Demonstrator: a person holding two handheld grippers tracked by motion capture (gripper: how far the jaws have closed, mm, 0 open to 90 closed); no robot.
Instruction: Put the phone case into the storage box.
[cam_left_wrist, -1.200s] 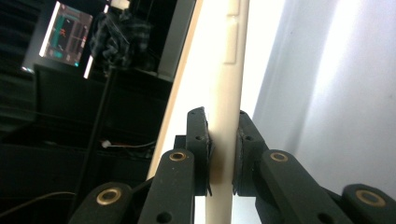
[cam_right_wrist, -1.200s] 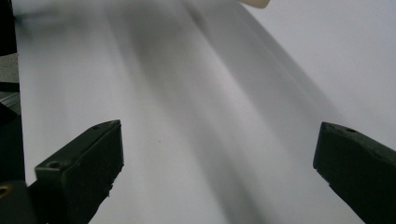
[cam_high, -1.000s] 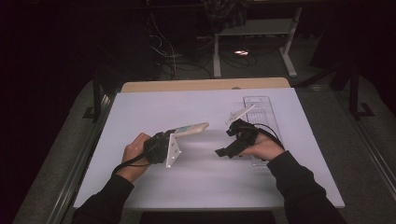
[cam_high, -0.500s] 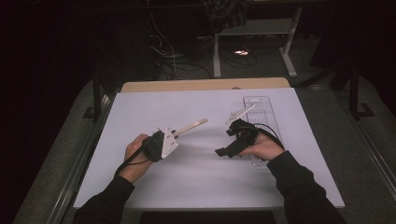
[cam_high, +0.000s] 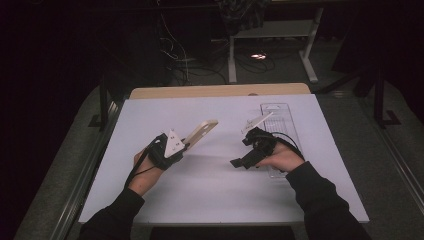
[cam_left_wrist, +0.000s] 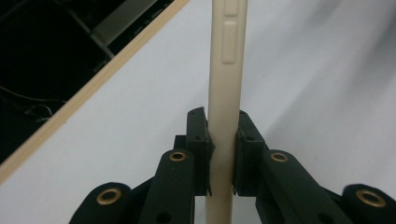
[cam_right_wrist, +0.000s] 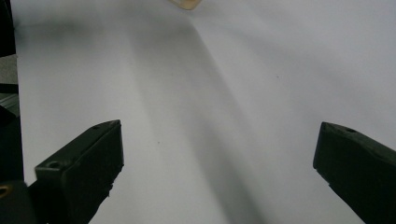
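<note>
Left gripper (cam_left_wrist: 223, 154): jaws clamped on the narrow edges of the cream phone case (cam_left_wrist: 227, 70); in the high view the case (cam_high: 200, 134) juts from the hand toward 1 o'clock, lifted off the white table sheet (cam_high: 215, 195).
Right gripper (cam_right_wrist: 215, 154): jaws spread wide with nothing between them, low over bare sheet; in the high view this gripper (cam_high: 243, 161) points toward 9 o'clock, at the case.
Clear tray (cam_high: 287, 112): lies at 3 o'clock of the case, under the right hand; a pale flat piece (cam_high: 256, 122) rests at its near-left rim.
Doing it well: I judge the left grip sits at the case's tail end, so keep it squeezed and level; bring the right jaws onto the free end before any hand-over.
Room: broad open sheet between the hands and toward 6 o'clock; the sheet's left edge lies near the left wrist at 9 o'clock; the wooden far edge (cam_high: 220, 90) is at 12.
</note>
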